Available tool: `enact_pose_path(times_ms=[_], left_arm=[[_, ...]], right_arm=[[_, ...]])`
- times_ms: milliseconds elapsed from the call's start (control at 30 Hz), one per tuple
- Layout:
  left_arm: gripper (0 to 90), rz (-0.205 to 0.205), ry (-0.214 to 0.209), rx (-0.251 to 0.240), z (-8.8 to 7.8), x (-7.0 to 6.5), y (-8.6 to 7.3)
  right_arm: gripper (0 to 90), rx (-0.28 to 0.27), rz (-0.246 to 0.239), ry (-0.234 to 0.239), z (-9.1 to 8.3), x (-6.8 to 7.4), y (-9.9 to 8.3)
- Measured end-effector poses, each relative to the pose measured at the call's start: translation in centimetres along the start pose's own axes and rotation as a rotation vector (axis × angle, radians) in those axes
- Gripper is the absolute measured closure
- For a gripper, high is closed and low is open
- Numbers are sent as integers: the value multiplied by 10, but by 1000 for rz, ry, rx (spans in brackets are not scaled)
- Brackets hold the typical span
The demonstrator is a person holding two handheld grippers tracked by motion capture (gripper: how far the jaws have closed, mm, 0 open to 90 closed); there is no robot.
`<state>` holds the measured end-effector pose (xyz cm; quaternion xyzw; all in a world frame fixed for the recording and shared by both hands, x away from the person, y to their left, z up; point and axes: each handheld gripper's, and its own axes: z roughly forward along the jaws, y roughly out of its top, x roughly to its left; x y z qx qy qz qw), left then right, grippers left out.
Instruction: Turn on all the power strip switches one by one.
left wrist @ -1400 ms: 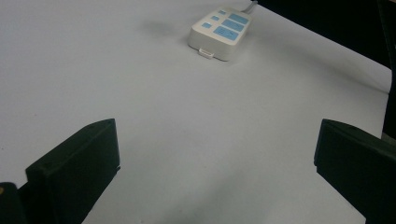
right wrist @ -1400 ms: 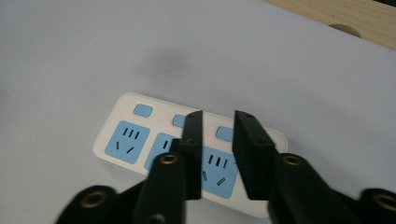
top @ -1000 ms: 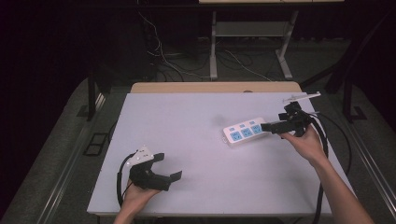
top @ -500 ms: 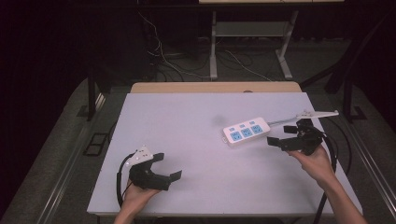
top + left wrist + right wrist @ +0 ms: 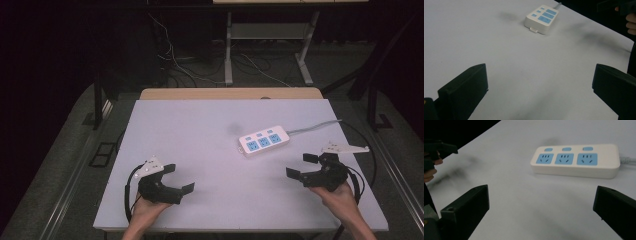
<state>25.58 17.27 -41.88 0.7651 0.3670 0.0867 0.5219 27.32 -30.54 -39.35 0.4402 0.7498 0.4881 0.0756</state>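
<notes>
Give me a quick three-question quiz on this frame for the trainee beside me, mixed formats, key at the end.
1. True or false: the right gripper is clamped on the power strip.
2. How many blue socket faces does the power strip carry? A) two B) three C) four
3. Fill in: the left gripper sits near the table's ____ edge, by the person's left hand.

Key
1. False. Its jaws stand wide apart, and the strip lies clear of them, farther out on the table.
2. B, three, each with a small blue button beside it.
3. Near; its jaws are open and hold nothing.
</notes>
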Motion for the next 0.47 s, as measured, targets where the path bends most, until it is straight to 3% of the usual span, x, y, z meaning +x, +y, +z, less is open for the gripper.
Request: enact_pose_path(times_ms=[267,467], left_arm=[[0,3,1,7,0,0,0],[0,0,-3,17,2,2,-1]], right_arm=[[5,-10,-11,-18,-2,5,-28],[5,-20,-24,-21,-4,9,-35]])
